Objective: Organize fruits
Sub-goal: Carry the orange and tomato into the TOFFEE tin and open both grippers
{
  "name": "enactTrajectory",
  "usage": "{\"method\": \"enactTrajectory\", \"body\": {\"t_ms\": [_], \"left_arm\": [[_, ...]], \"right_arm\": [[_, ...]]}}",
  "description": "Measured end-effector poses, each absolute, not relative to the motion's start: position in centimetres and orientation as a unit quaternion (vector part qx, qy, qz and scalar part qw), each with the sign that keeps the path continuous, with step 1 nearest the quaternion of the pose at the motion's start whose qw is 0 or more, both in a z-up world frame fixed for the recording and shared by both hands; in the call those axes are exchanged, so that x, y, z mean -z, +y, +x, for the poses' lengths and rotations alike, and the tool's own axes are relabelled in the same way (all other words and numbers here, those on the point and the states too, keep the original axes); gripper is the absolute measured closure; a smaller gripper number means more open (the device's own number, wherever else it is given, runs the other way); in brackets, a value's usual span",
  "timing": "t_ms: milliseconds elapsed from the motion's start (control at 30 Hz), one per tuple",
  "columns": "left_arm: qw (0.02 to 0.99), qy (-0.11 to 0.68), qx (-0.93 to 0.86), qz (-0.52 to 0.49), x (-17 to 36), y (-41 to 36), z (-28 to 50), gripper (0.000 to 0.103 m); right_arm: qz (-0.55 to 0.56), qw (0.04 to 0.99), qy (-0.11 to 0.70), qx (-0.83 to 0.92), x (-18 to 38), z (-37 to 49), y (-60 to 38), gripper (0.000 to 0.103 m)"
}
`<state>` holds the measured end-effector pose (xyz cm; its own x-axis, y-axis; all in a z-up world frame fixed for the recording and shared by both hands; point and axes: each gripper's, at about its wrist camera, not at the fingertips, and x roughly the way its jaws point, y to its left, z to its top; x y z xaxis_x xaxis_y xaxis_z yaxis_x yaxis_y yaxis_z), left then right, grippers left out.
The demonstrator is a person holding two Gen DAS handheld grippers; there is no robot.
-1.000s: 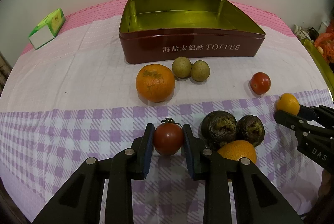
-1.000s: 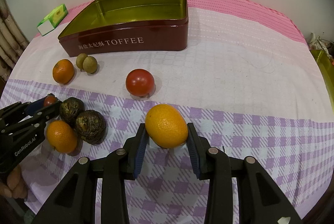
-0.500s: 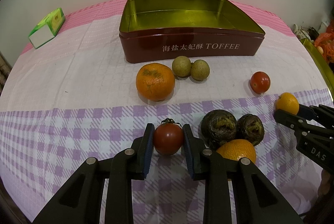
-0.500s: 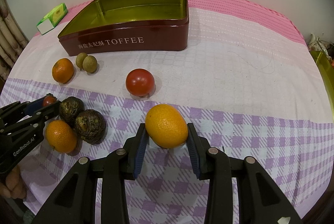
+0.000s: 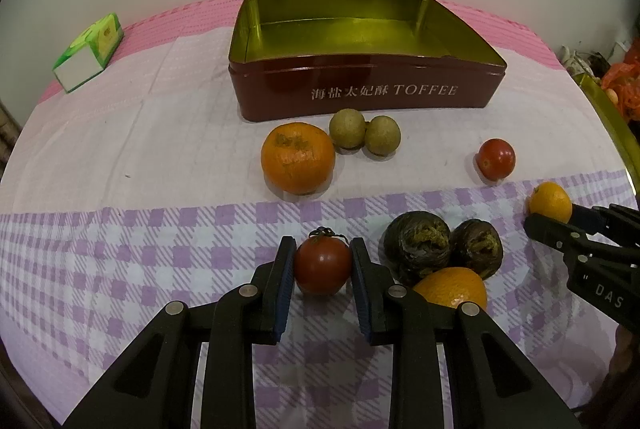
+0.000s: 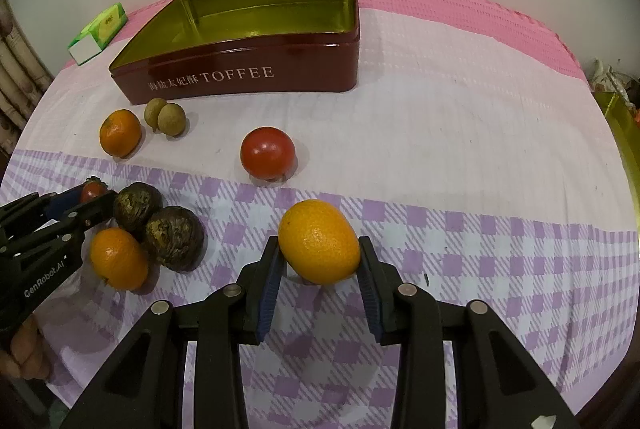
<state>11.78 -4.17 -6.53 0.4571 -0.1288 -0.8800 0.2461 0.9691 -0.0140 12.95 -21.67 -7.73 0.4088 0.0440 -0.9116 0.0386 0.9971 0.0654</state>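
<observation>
Toffee tin (image 5: 360, 97) empty; bare cloth (image 6: 460, 133) right of it

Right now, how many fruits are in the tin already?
None yet: the tin is empty. In hand: the left gripper is shut on a small tomato, and the right gripper on an orange, both still low over the cloth. The other fruits still lie loose in front of the tin.
</observation>
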Motion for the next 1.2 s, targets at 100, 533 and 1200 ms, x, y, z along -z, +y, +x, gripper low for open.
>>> {"method": "enactTrajectory", "body": {"t_ms": [100, 533, 1200], "left_arm": [[0.852, 0.509, 0.112, 0.055, 6.2, -4.0, 12.1, 0.075], [0.863, 0.49, 0.115, 0.049, 3.8, -3.7, 12.4, 0.075], [0.883, 0.455, 0.106, 0.038, -0.4, -3.5, 20.2, 0.075]], "right_arm": [[0.039, 0.838, 0.544, -0.002, 7.6, 12.9, -21.6, 0.069], [0.045, 0.855, 0.517, -0.012, 4.9, 13.1, -22.1, 0.069], [0.03, 0.874, 0.484, -0.037, 1.2, 22.1, -20.7, 0.069]]}}
